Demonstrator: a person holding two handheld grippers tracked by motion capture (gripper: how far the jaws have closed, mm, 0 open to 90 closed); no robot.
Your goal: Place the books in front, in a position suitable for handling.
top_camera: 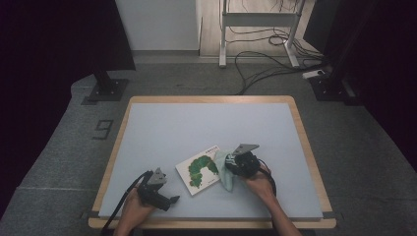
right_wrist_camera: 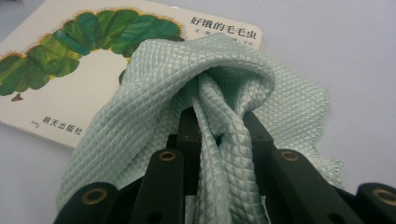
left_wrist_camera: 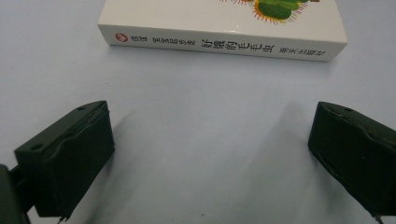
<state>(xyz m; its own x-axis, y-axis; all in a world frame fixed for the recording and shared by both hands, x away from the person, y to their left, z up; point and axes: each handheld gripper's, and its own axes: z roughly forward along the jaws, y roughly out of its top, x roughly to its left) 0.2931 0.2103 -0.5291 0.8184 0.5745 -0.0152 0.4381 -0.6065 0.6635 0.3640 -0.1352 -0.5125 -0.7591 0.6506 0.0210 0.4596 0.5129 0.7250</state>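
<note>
High view: a picture book (top_camera: 200,169) with a green caterpillar on its cover lies flat near the front middle of the grey tabletop (top_camera: 196,123), and the right tongs (top_camera: 235,162) hold a pale green cloth (top_camera: 224,173) at the book's right edge, so the step in hand looks like bringing the cloth onto the cover to wipe it. The left tongs (top_camera: 172,200) rest low on the tabletop just left of the book, apart from it. Left gripper view: its tongs (left_wrist_camera: 205,154) stand wide open with nothing between them, the book's spine (left_wrist_camera: 219,44) lying ahead across the view; the far half of the cover is cut off at the top. Right gripper view: the tongs (right_wrist_camera: 219,126) are clamped on a bunched fold of the cloth (right_wrist_camera: 154,88), which drapes over the cover's right corner (right_wrist_camera: 84,70). The next move probably calls for pressing the cloth flat and sweeping it across while the left tongs steady the book. The cloth hides the pads and whether it touches the cover.
</note>
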